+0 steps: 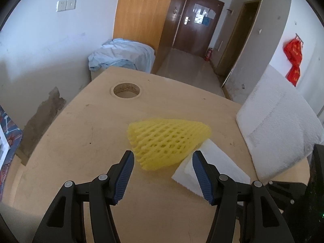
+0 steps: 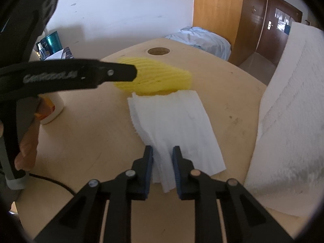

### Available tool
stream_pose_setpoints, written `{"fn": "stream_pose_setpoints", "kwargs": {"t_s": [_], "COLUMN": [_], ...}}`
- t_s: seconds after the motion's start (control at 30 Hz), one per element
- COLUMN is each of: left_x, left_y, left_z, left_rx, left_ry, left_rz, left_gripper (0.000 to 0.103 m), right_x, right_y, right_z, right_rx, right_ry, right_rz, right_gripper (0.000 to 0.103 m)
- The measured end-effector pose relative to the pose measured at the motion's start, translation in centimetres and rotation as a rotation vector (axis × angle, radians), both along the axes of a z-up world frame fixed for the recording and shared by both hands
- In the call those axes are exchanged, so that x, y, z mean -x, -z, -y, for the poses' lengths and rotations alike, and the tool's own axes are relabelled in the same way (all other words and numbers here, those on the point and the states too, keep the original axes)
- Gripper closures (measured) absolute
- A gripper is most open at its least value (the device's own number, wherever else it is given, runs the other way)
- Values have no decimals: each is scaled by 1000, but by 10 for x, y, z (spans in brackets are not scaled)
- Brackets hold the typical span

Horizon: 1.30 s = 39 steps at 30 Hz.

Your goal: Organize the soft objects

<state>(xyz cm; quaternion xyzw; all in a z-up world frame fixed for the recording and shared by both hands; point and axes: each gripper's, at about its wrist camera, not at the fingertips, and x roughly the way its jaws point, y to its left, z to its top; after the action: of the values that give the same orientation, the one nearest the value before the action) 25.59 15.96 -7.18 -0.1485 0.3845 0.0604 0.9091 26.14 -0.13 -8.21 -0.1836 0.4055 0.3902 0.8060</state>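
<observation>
Right gripper (image 2: 162,154) first: its blue fingers (image 2: 149,162) have drawn narrow on the near edge of the white paper towel (image 2: 174,125), a fold of it bunched between the pads. Left gripper (image 1: 163,162) hangs with fingers wide, nothing between them, just short of the yellow foam net (image 1: 166,141). The net lies mid-table, its right end touching the towel's far edge. A white foam sheet (image 1: 277,127) rests at the right of the table (image 1: 85,141).

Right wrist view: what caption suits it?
Right tongs pinch a white paper towel beside a yellow foam net.
</observation>
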Motion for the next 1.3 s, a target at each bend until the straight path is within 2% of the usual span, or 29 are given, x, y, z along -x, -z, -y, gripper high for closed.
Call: {"fn": "stream_pose_setpoints", "kwargs": {"t_s": [0.3,0.33,0.4,0.43,0.53,0.73,1.3], "left_x": [-16,-16,-17,-18,-15,0,25], "left_y": [12,13,15,17,18,2,-5], "left_z": [1,1,-1,-2,-3,6,11], "left_rx": [-11,-15,1,7,2,-49,-49], "left_ry": [-1,-8,-5,-7,-14,-3,1], "left_rz": [-33,-30,-36,-44,-41,33,48], "left_gripper": [44,60,84,92,98,99,99], "right_x": [-2,-2,-3,-3,-3,-3,-1], "right_y": [1,1,1,1,1,2,-4], "right_z": [1,1,2,2,3,3,11], "right_rx": [-11,-14,-14,-14,-14,-14,-31], "right_ry": [0,0,0,0,1,3,19], "right_rz": [-8,-12,-12,-12,-13,-13,-11], "right_gripper": [80,80,80,80,80,80,81]}}
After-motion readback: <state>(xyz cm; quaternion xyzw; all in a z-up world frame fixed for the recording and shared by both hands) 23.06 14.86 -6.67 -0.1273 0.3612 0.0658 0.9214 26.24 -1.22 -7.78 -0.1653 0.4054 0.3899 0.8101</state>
